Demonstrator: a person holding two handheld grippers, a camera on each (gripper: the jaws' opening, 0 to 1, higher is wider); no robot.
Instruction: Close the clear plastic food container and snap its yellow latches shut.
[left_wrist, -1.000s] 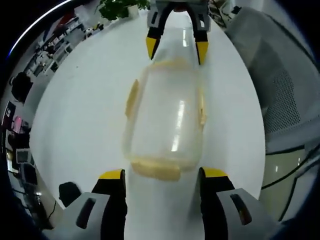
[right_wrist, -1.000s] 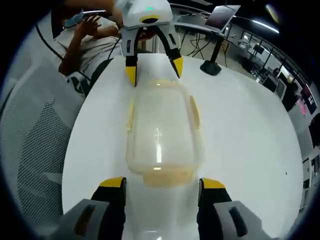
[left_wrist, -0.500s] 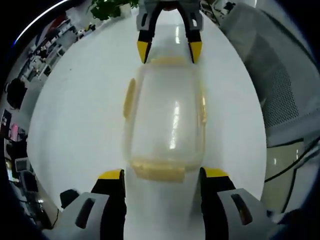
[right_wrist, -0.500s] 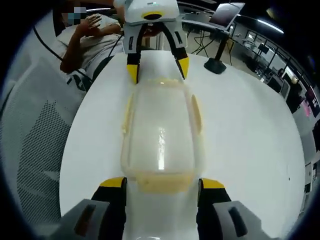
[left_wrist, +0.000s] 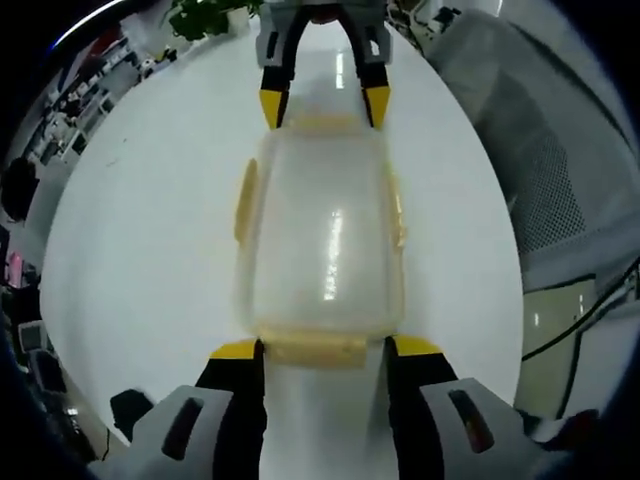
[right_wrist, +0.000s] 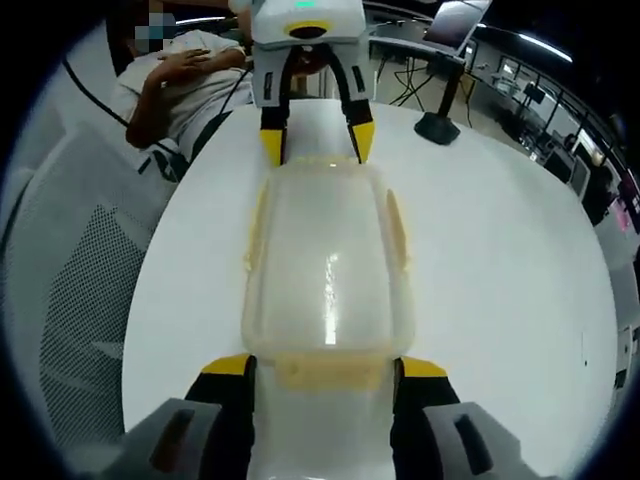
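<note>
The clear plastic container lies lengthwise on the white table with its lid resting on top. Yellow latches sit on its long sides and on both ends. My left gripper stands open, its yellow-tipped jaws flanking the near end latch. At the far end the right gripper straddles the other end latch. In the right gripper view the same container runs away from my open right gripper, whose jaws bracket the end latch. The left gripper faces it from the far end.
A grey mesh chair stands beside the table, seen too in the right gripper view. A person sits behind the table's far edge. A black stand base rests on the table at the back right. A potted plant stands beyond the table.
Both grippers have moved in toward the container's ends. Their jaws now flank the end latches, and each pair has narrowed slightly. The container has stayed put.
</note>
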